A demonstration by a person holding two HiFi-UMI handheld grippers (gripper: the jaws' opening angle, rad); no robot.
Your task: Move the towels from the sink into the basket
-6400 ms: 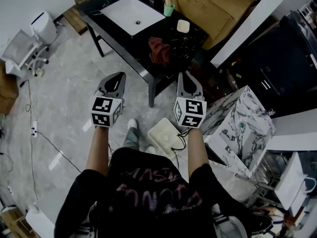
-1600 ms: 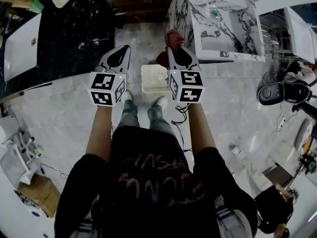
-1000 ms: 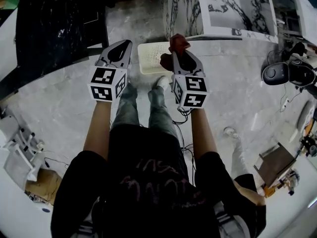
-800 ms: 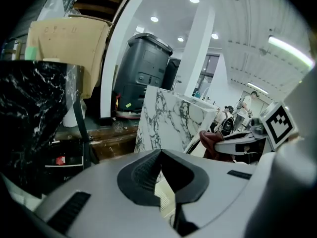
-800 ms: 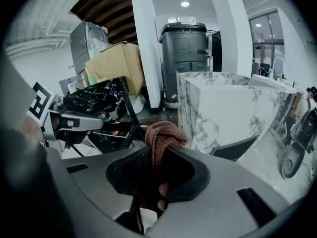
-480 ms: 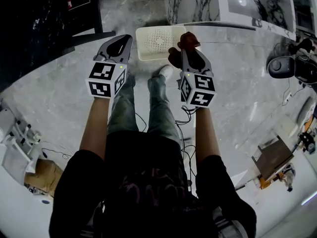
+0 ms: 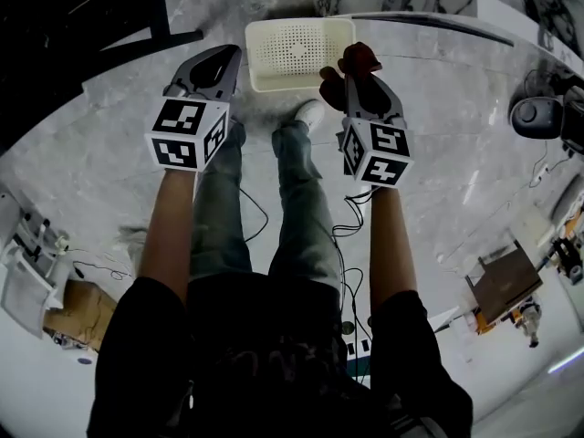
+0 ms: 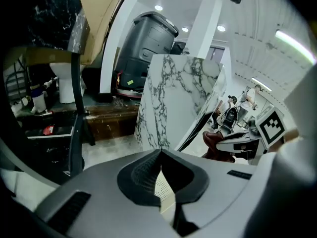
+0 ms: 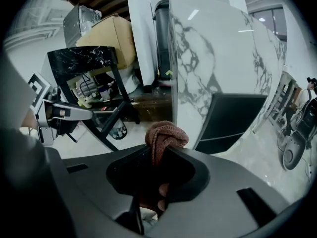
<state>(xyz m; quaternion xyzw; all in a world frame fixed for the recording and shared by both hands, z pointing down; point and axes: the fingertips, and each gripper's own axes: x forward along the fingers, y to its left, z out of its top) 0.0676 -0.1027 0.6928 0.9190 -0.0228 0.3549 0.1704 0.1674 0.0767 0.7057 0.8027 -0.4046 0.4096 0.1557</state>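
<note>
a: where's the towel (image 7: 357, 59)?
b: pinched in the right gripper (image 7: 359, 77), jaws narrow on the cloth — at the right edge of the basket (image 7: 274, 53), not yet in it.
a: what's changed?
b: both grippers have dropped toward the floor; the basket sits closer now. the left gripper (image 7: 230, 57) is closed and empty, near the basket's left corner.
a: meaning?
b: release looks close — probably a nudge left first.

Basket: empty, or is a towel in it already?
Empty. The basket shows a bare perforated bottom; the brown towel is pinched in the right claw.
</note>
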